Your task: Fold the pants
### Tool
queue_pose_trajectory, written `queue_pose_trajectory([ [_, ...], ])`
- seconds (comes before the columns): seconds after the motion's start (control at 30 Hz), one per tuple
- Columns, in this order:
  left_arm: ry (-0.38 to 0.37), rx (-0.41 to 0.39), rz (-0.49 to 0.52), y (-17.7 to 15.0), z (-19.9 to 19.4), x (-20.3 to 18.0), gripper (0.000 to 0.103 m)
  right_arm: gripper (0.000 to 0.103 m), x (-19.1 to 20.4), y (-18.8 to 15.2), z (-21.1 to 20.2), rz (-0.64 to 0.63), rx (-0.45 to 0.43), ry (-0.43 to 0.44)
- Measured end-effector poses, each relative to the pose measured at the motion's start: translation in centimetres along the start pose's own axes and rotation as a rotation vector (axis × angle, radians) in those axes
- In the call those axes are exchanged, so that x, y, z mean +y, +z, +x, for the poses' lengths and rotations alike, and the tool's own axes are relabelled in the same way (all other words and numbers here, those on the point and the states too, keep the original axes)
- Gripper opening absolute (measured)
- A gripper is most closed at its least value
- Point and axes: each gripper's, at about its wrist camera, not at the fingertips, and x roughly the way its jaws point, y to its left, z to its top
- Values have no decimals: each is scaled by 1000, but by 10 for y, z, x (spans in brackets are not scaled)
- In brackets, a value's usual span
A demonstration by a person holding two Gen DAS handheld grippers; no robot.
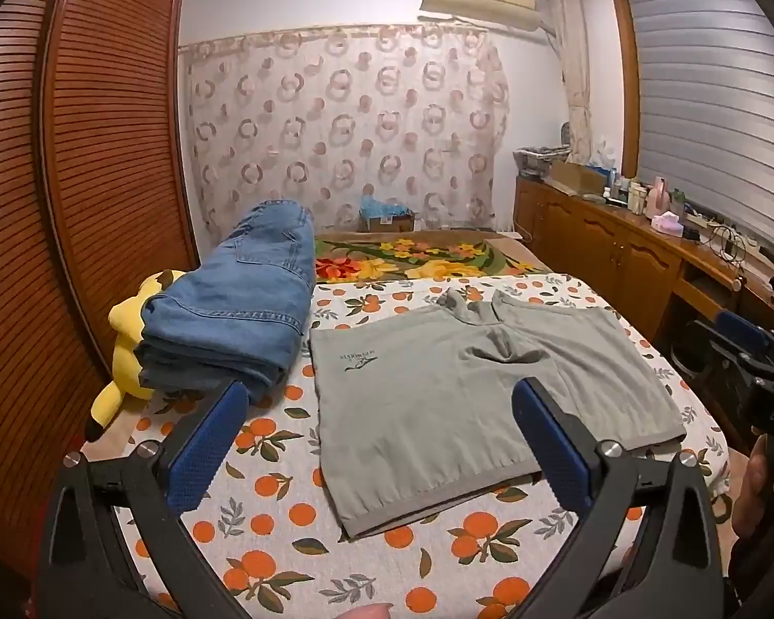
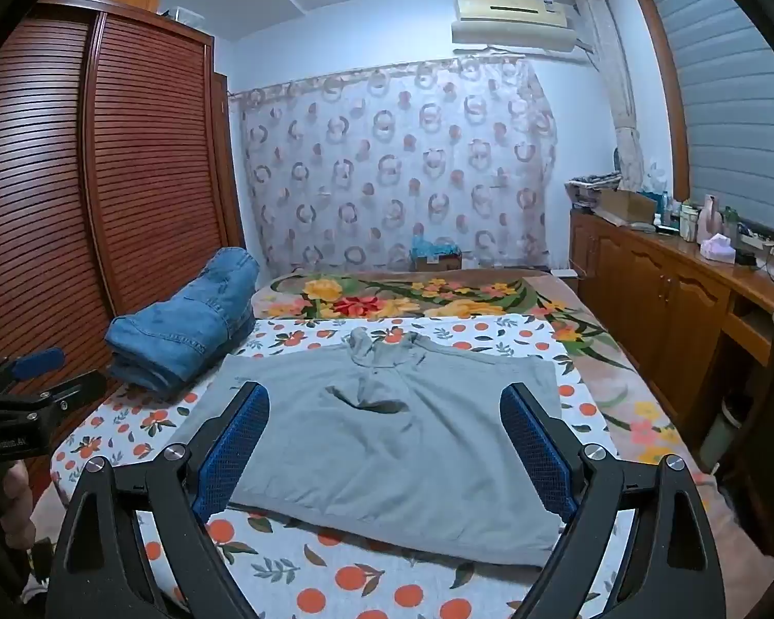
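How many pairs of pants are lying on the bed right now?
1 visible: folded blue jeans at the bed's left edge, beside the grey garment spread flat. More may hide in the stack.

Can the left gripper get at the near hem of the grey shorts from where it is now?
Probably yes. The left gripper is open and empty above the grey shorts, lying flat on the orange-print sheet. Nothing covers the hem; the folded jeans sit clear to the left.

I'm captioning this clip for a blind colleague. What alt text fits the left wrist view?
The open left gripper hovers above grey shorts spread flat on an orange-print bedsheet. Folded blue jeans lie to the left against a yellow plush toy, and the right gripper shows at the right edge.
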Motion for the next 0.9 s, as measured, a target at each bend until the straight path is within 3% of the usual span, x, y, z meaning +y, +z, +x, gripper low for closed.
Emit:
queue_pose_trajectory([
  [0.9, -10, -3, -20, 0, 0, 2, 103, 92, 1, -1, -2, -2, -10, -8],
])
